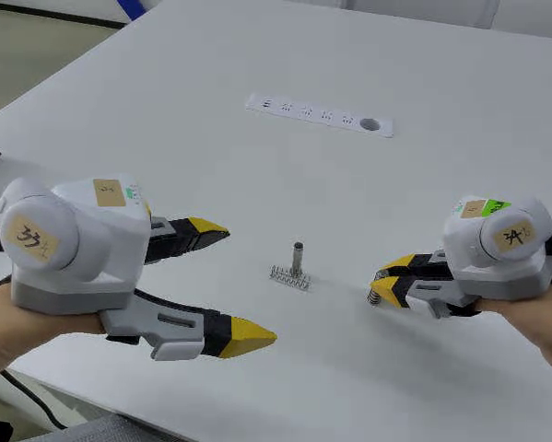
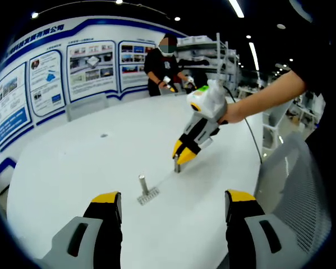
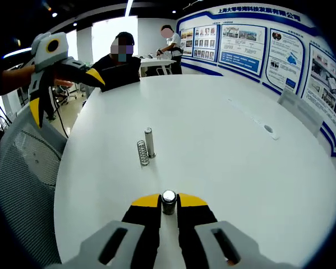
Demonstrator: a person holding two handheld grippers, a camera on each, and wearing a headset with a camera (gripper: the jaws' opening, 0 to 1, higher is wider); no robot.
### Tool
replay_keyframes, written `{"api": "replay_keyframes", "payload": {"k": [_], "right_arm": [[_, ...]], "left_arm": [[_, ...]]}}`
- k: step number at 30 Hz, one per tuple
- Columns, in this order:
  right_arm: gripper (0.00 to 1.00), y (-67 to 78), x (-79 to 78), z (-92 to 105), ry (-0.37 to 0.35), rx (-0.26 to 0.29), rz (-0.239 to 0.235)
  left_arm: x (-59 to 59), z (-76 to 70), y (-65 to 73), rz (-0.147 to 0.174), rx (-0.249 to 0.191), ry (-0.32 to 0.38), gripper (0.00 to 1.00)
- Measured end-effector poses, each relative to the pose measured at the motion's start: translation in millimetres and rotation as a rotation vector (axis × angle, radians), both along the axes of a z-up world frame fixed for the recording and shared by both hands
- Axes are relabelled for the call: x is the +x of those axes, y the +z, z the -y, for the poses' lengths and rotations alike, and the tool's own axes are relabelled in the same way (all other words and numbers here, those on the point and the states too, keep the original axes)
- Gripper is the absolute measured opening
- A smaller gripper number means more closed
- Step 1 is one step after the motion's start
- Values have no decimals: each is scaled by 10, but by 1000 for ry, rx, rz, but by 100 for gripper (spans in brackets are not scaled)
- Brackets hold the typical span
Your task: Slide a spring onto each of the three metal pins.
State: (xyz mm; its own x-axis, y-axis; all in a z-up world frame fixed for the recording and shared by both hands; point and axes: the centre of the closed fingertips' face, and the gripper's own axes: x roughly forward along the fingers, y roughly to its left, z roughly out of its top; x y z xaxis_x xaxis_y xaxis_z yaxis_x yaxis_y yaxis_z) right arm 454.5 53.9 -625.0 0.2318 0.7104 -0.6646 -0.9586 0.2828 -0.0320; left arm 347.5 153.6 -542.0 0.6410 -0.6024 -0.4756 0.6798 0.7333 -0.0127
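Right jaws: the right gripper point(image 3: 169, 204) has its yellow-tipped jaws clamped on a held pin point(image 3: 169, 197). The pin's shiny round end faces the right gripper view, with coil-like ridges below it (whether a spring is already on it, I cannot tell).
Held pin, from outside: in the head view it pokes out below the jaw tips of the right gripper point(image 1: 384, 281), low over the counter point(image 1: 257, 166). In the left gripper view its lower end looks to be touching the surface.
Left jaws: the left gripper point(image 2: 173, 197) has its jaws spread wide apart with nothing between them (bare counter beyond).
Upright pin: the upright pin point(image 1: 298, 257) stands on the counter ahead of both pairs of jaws, between the two grippers and apart from each.
Loose spring: the loose spring point(image 1: 289, 277) lies flat at the foot of the upright pin, just beside it and nearer the left jaws than the right.
Socket strip: a white socket strip point(image 1: 318, 114) is set into the counter, well beyond the pins and both jaws.
Edges: a grey mesh chair point(image 3: 22, 185) stands at the counter's edge, and a person point(image 3: 120, 66) sits at the far end.
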Motion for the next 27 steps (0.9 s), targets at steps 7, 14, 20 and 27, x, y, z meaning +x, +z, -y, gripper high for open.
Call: {"api": "replay_keyframes", "payload": {"k": [7,14,20,27], "right_arm": [[17,243,26,-14,-36,59,6],[17,611,50,-123,-57,146,25],[17,668,-98,-344,-3,160,7],[17,522,-254,-601,75,117,3]], "left_arm": [[-16,-34,18,3,7,4,77],[-65,-70,-14,-10,9,7,79],[-105,-136,-16,-14,22,13,82],[-86,-186,-12,-16,15,30,83]]}}
